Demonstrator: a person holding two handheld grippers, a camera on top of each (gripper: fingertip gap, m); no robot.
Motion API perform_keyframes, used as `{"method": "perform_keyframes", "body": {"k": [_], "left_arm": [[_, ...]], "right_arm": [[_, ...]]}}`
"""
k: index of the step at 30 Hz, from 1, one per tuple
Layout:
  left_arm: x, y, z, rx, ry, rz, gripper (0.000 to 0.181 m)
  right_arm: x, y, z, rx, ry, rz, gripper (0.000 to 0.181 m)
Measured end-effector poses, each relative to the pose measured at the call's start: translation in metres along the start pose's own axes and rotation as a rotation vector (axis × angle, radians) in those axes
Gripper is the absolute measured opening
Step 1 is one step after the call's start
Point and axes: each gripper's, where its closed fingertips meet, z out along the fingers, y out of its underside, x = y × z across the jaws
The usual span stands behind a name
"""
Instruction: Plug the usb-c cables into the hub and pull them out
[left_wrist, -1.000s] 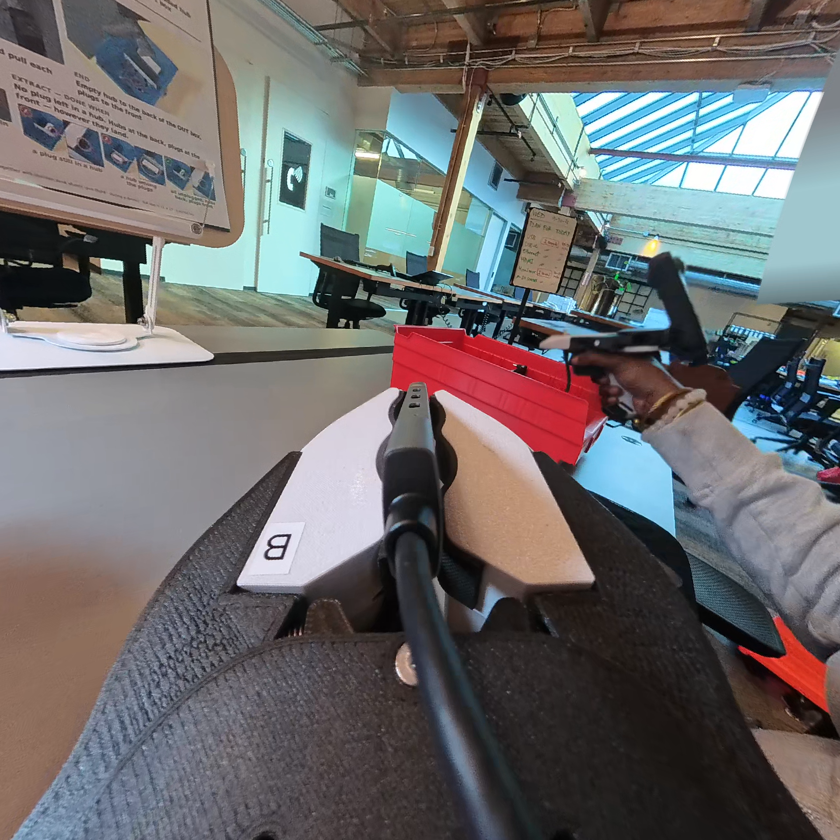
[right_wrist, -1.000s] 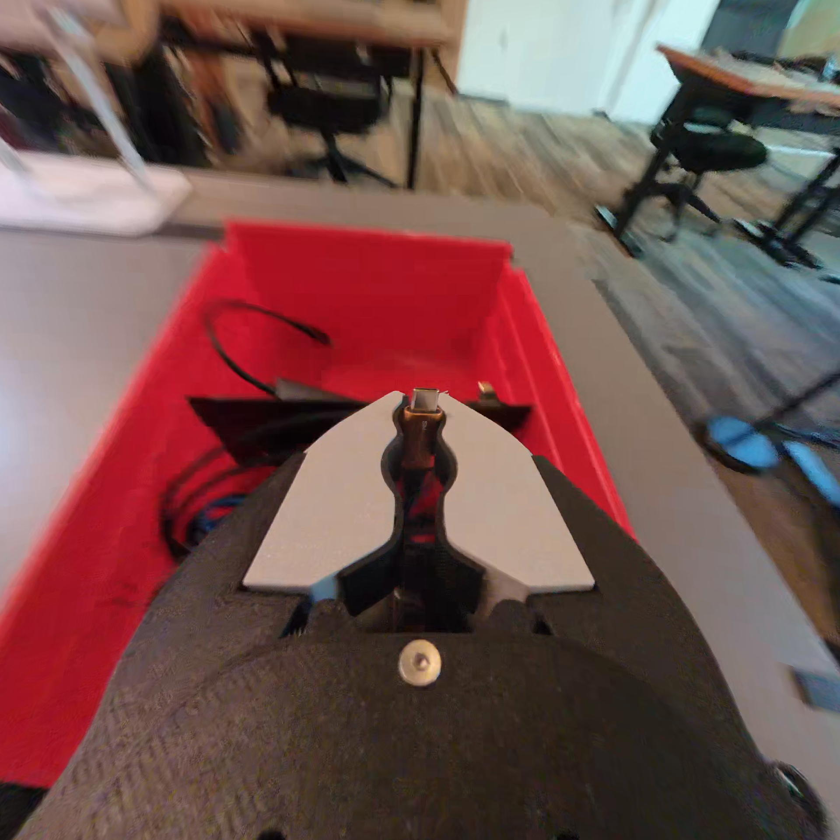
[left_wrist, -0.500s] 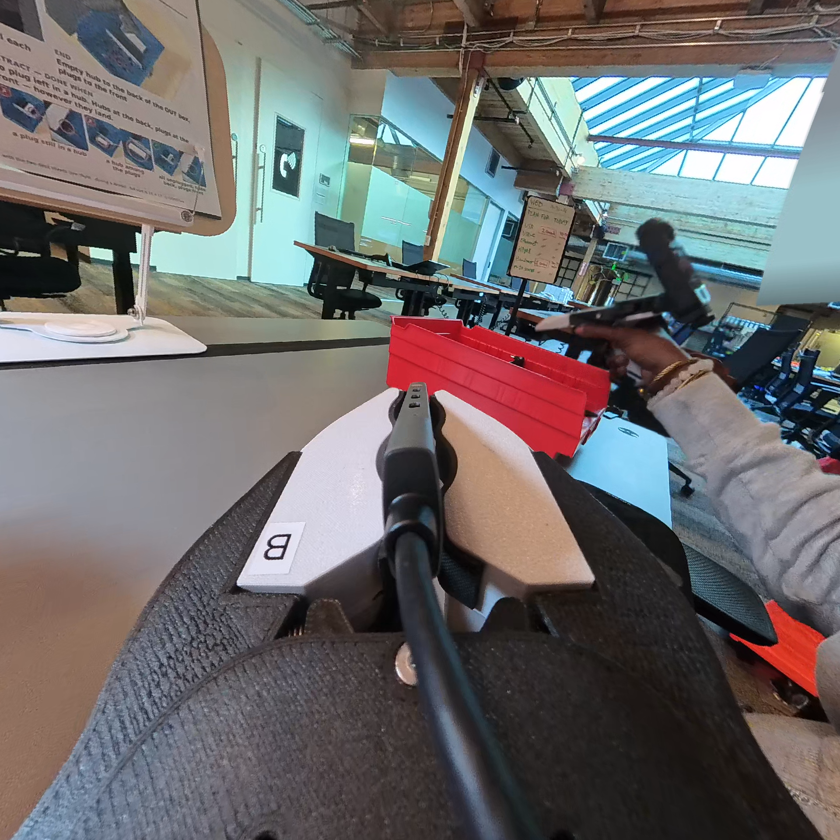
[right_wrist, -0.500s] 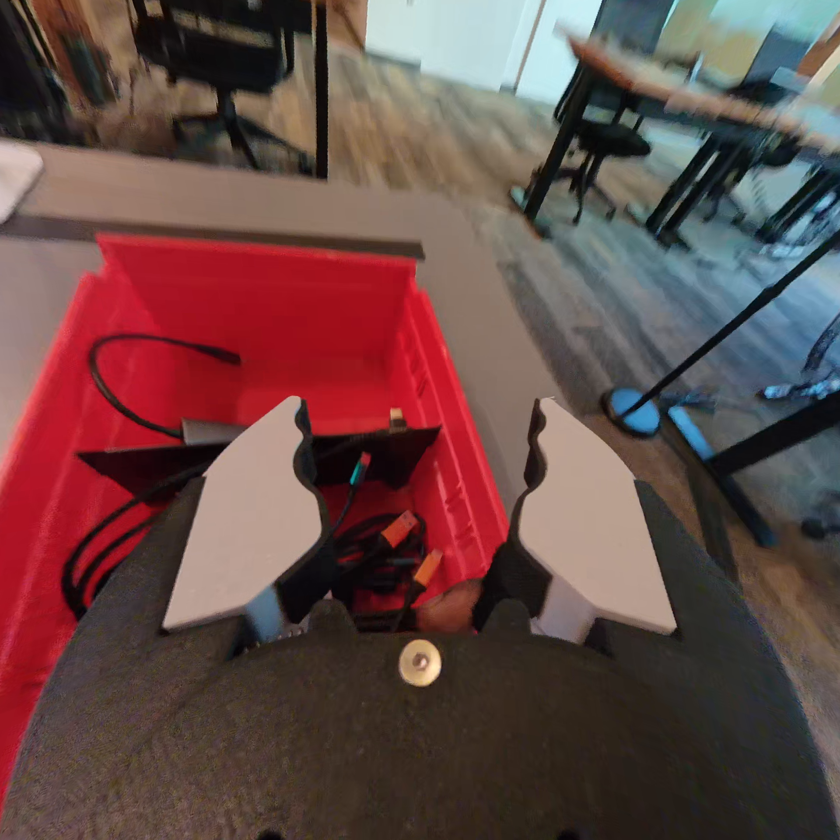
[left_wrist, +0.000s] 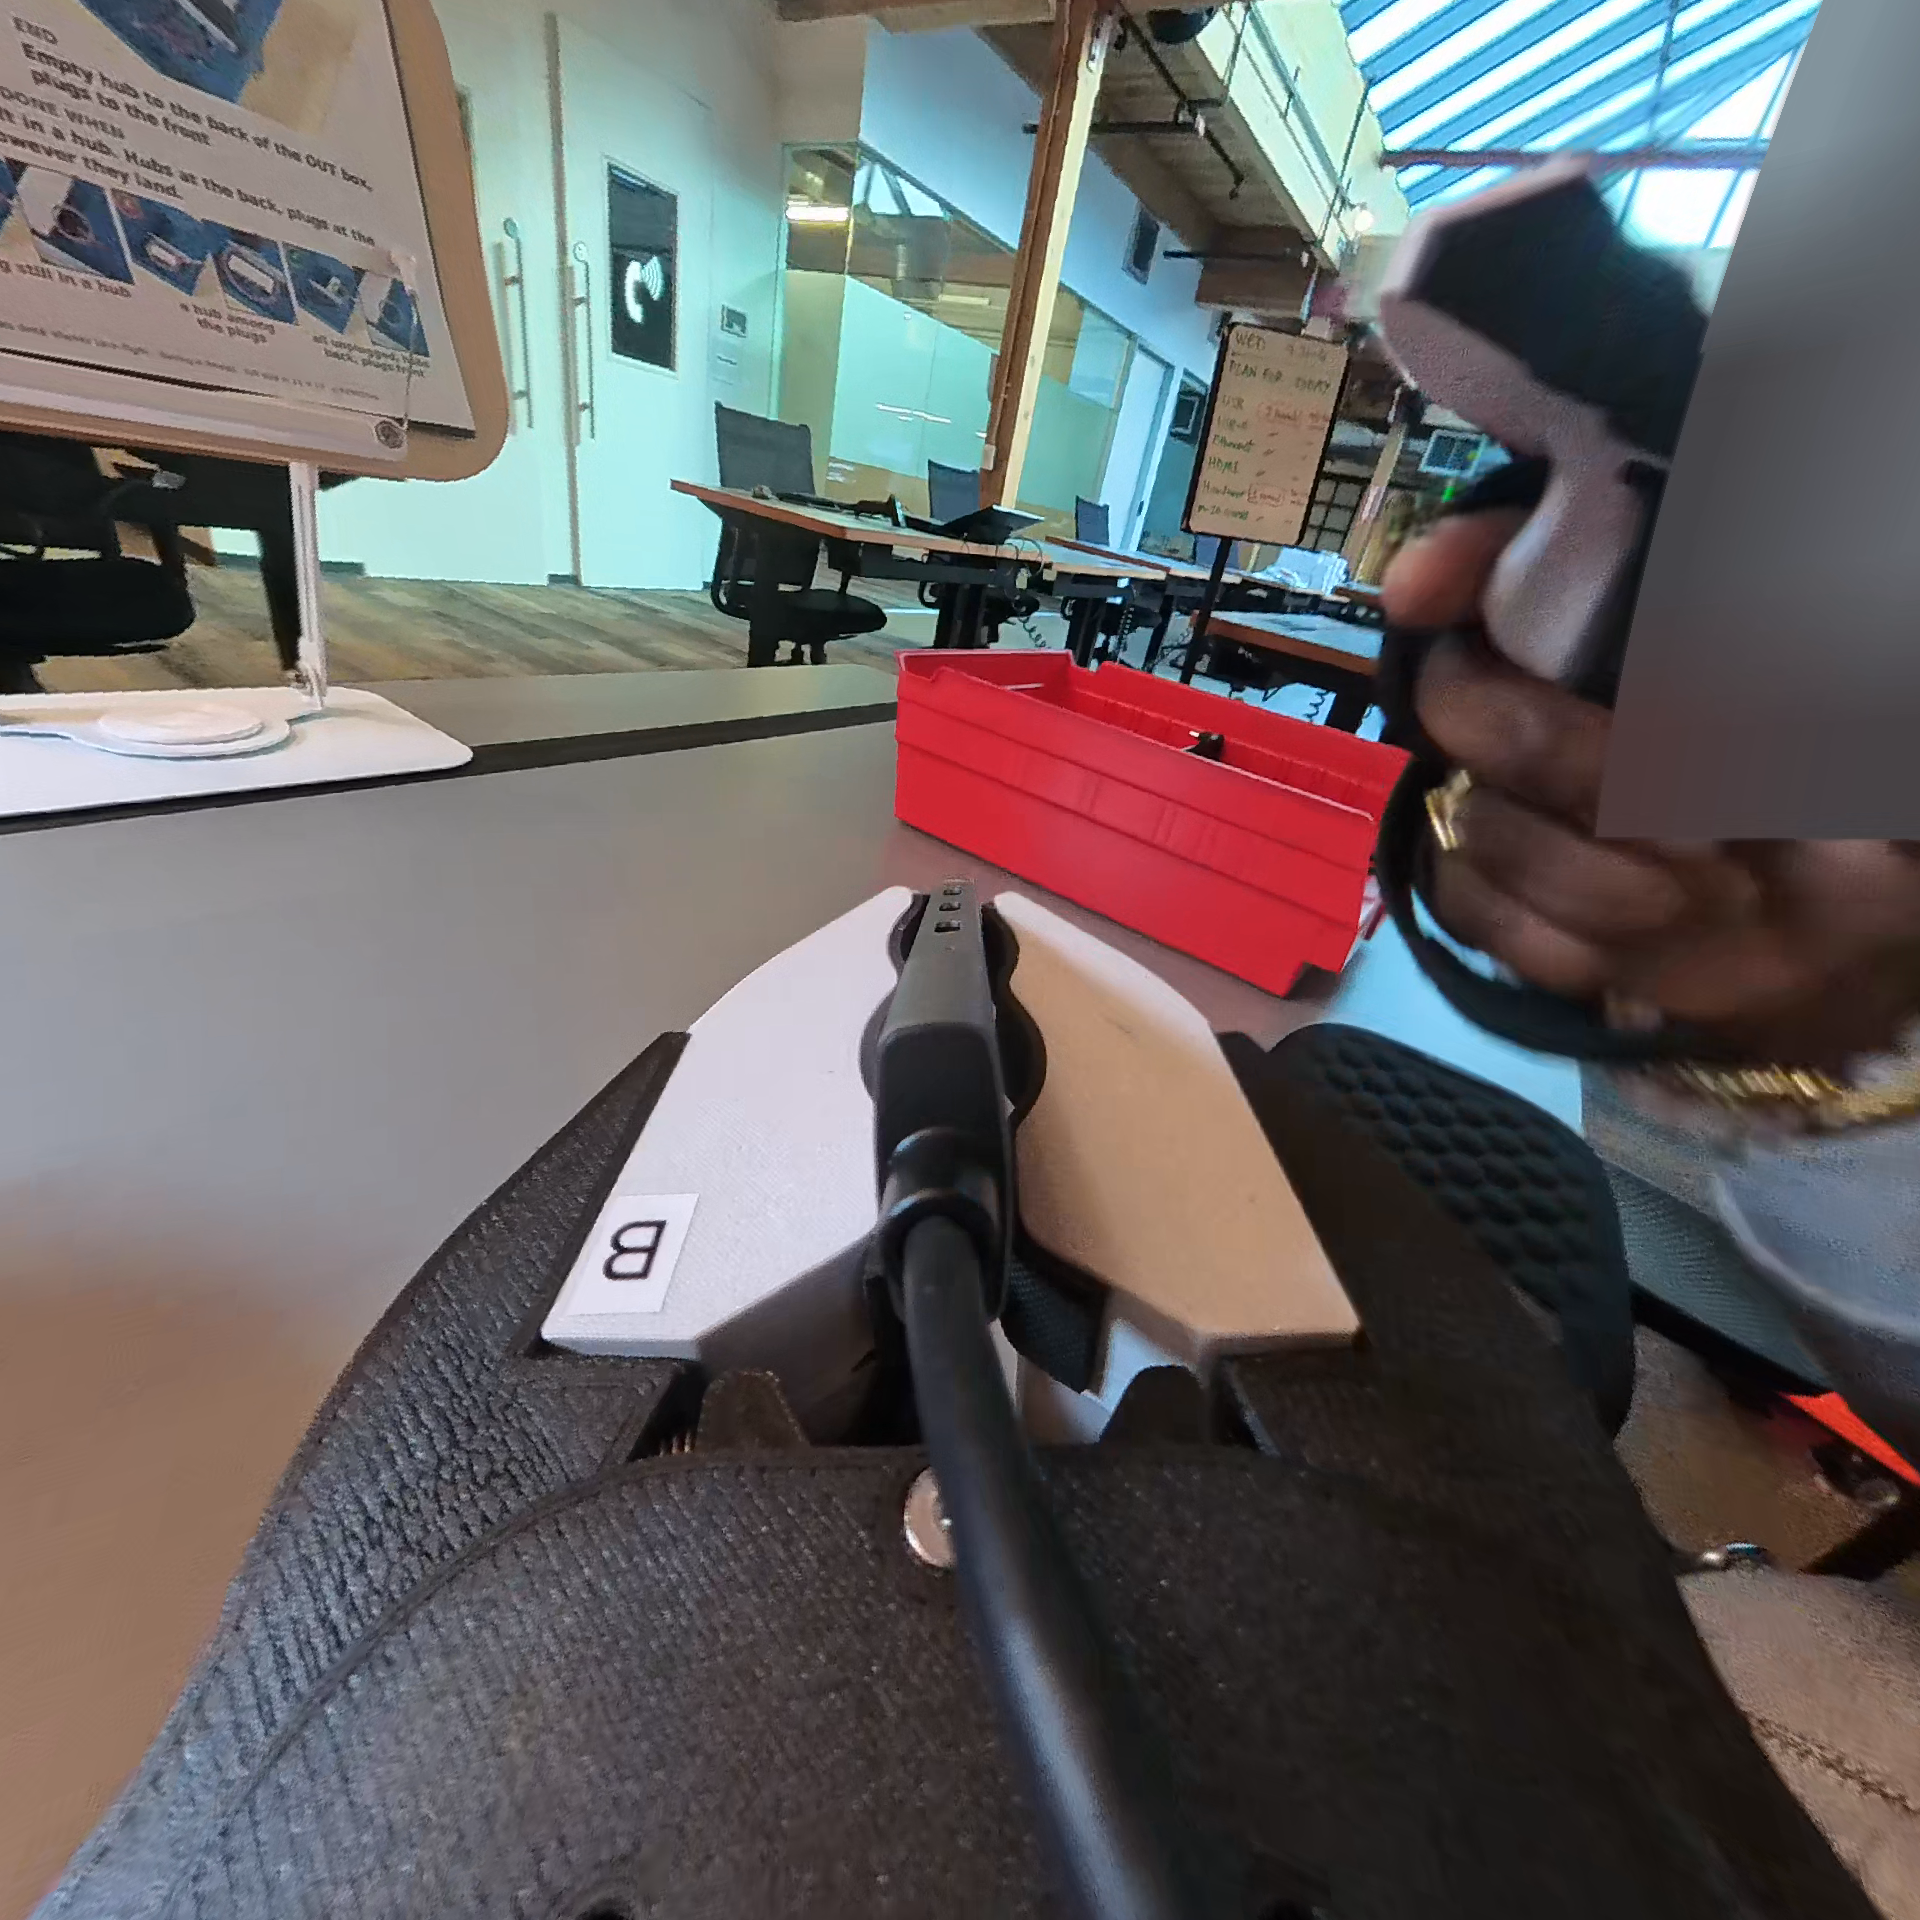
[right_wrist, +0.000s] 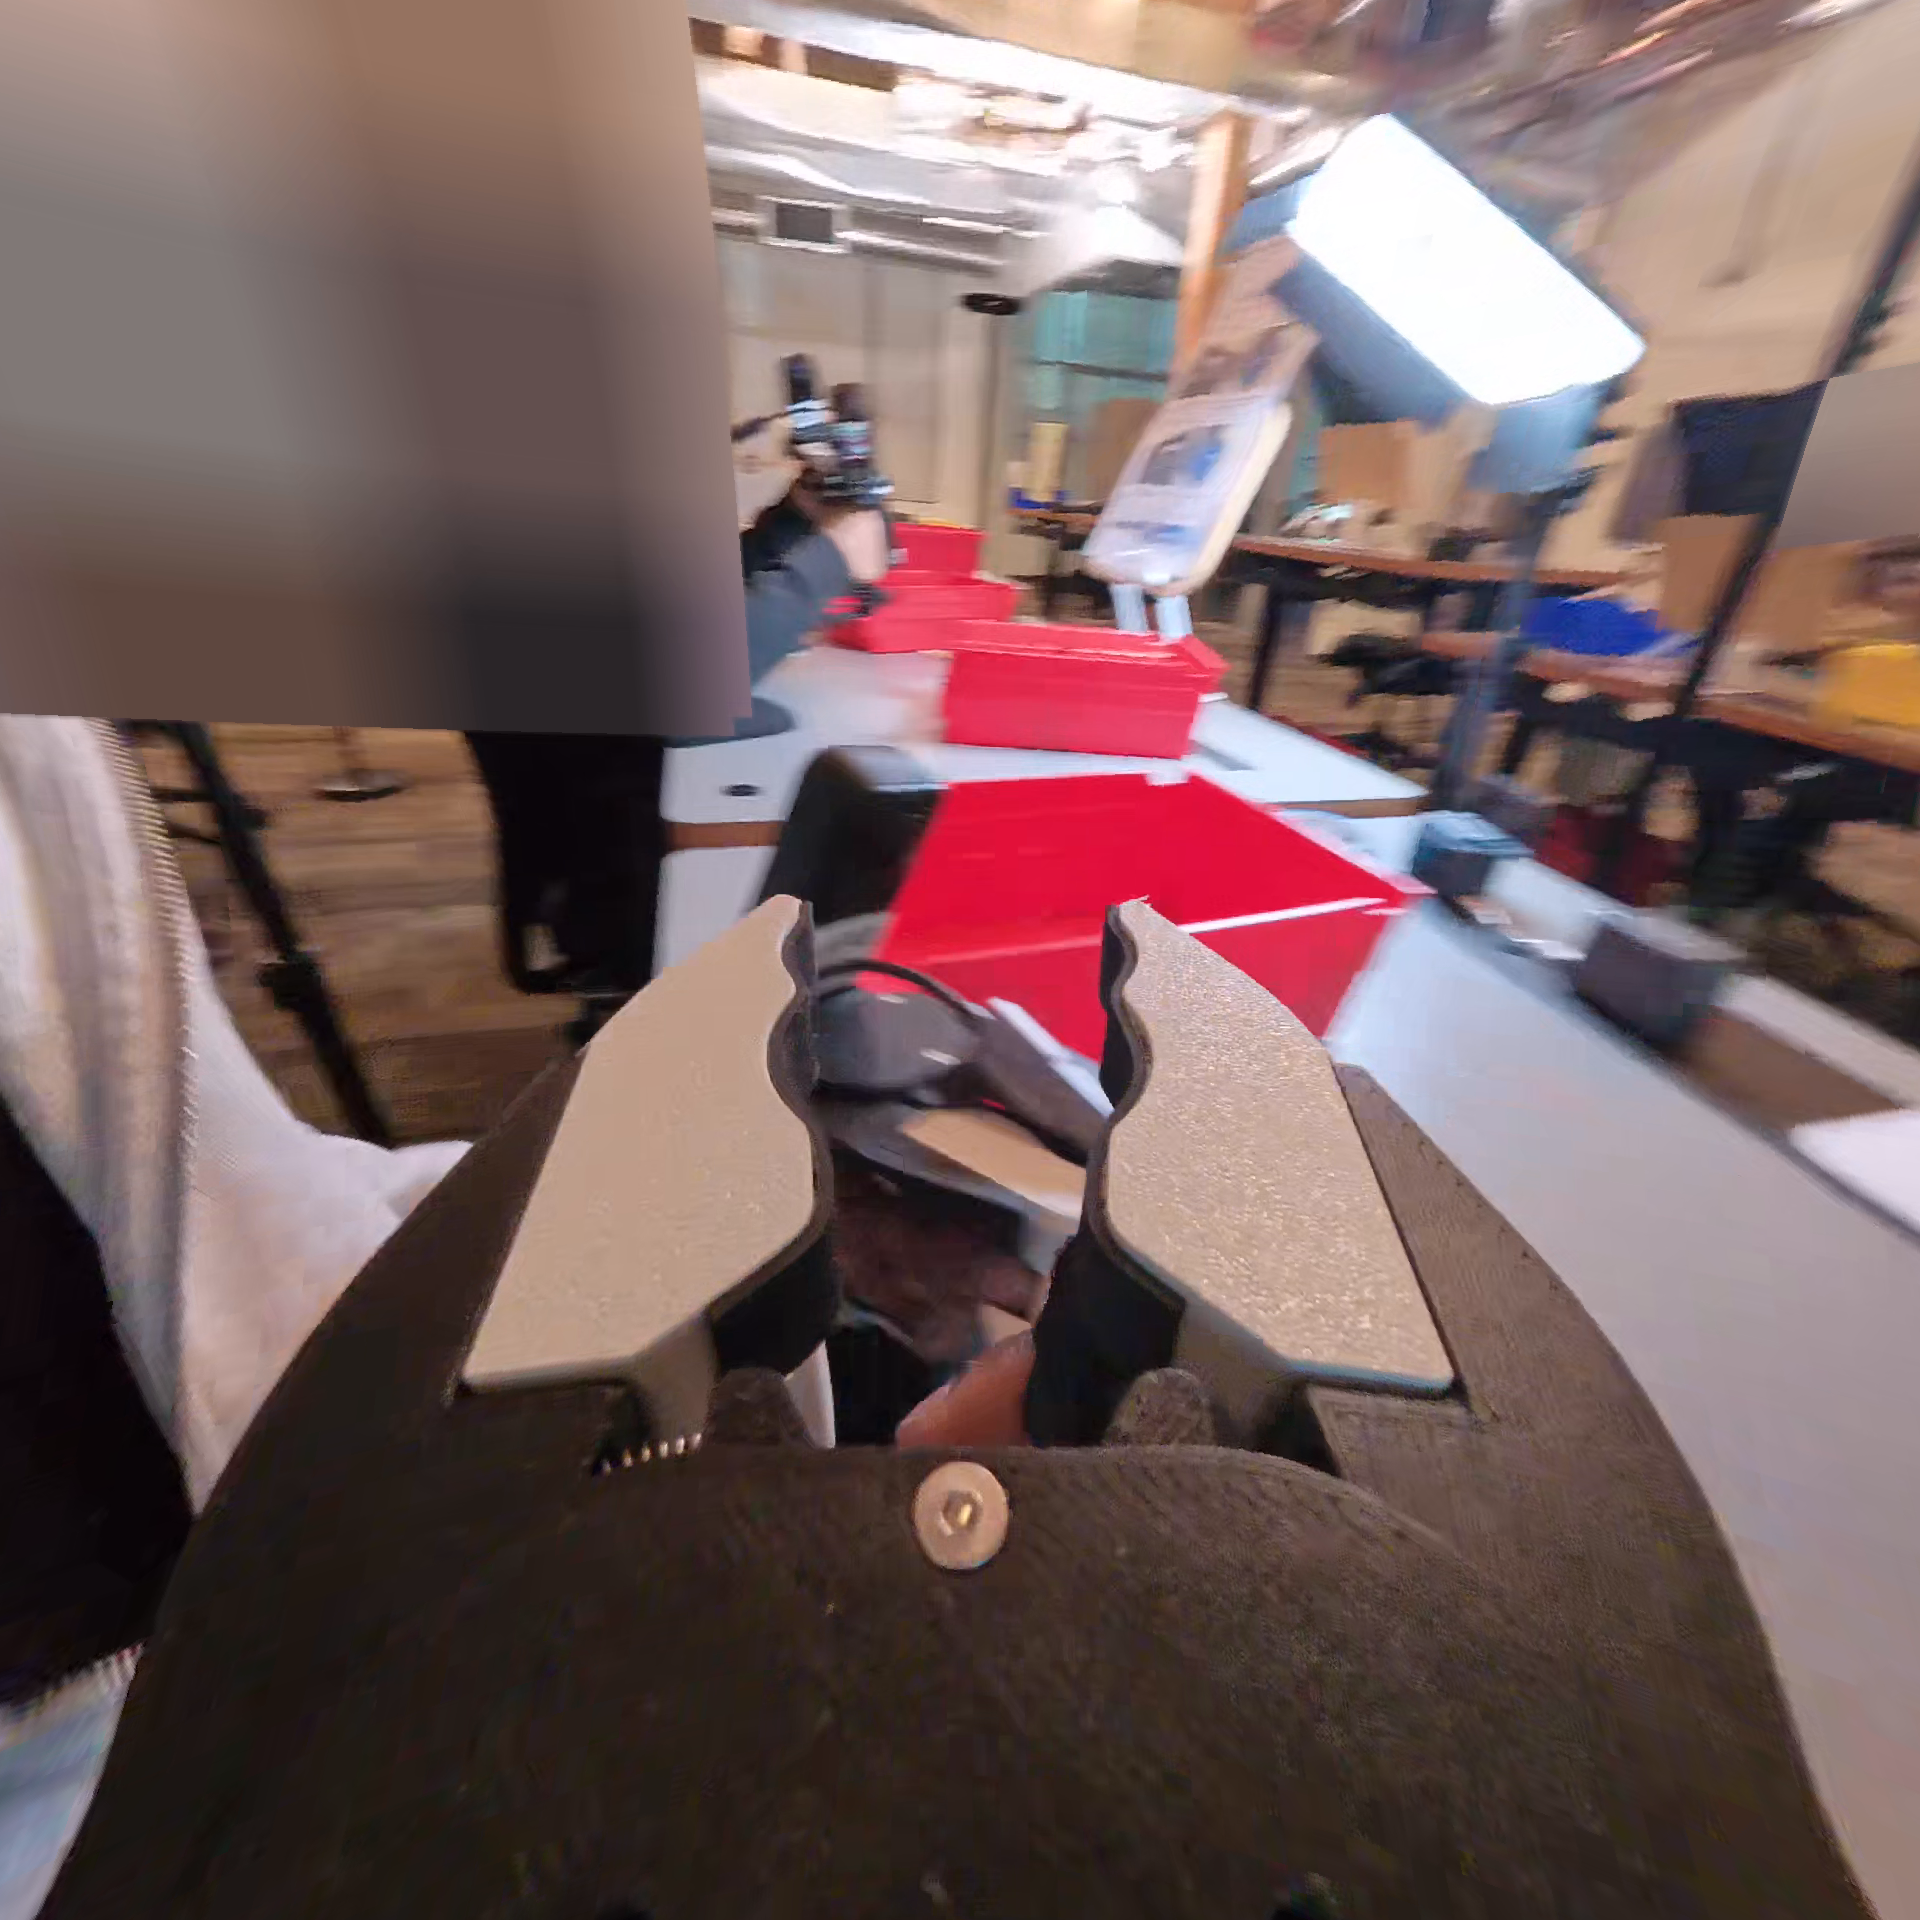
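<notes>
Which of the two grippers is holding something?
The left gripper: shut on a black hub with its cable trailing back. The right gripper is open, empty.

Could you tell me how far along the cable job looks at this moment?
Done: nothing plugged in shows between the fingers of the right gripper; it is open and empty. In hand: the left gripper is shut on the black hub, raised over the grey table near the red bin. Left: putting the hub away, probably in the bin; what the bin holds cannot be seen.
</notes>
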Motion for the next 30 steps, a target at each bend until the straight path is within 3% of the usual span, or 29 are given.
{"method": "perform_keyframes", "body": {"k": [2, 5, 11, 17, 20, 23, 27, 30], "left_arm": [[0.0, 0.003, 0.001, -0.019, -0.019, 0.033, 0.01], [0.003, 0.006, 0.003, -0.047, -0.032, 0.095, 0.01], [0.008, 0.011, 0.005, -0.075, -0.019, 0.147, 0.01], [0.018, 0.022, 0.01, -0.144, 0.007, 0.249, 0.011], [0.022, 0.029, 0.013, -0.186, 0.011, 0.312, 0.01], [0.022, 0.029, 0.013, -0.184, 0.018, 0.312, 0.014], [0.019, 0.026, 0.013, -0.168, 0.001, 0.294, 0.024], [0.011, 0.014, 0.012, -0.093, -0.064, 0.294, 0.062]], "right_arm": [[-0.026, 0.012, 0.032, -0.033, -0.093, 0.087, 0.058], [-0.041, 0.028, 0.052, -0.106, -0.158, 0.172, 0.063], [0.006, 0.042, 0.02, -0.251, -0.037, -0.101, 0.041], [0.005, 0.067, 0.015, -0.465, -0.166, -0.353, 0.038], [0.003, 0.083, 0.02, -0.53, -0.193, -0.49, 0.022], [0.001, 0.083, 0.02, -0.508, -0.175, -0.619, 0.017], [0.006, 0.071, 0.016, -0.411, -0.101, -0.639, 0.009], [0.013, 0.054, 0.009, -0.316, -0.032, -0.612, 0.009]]}}
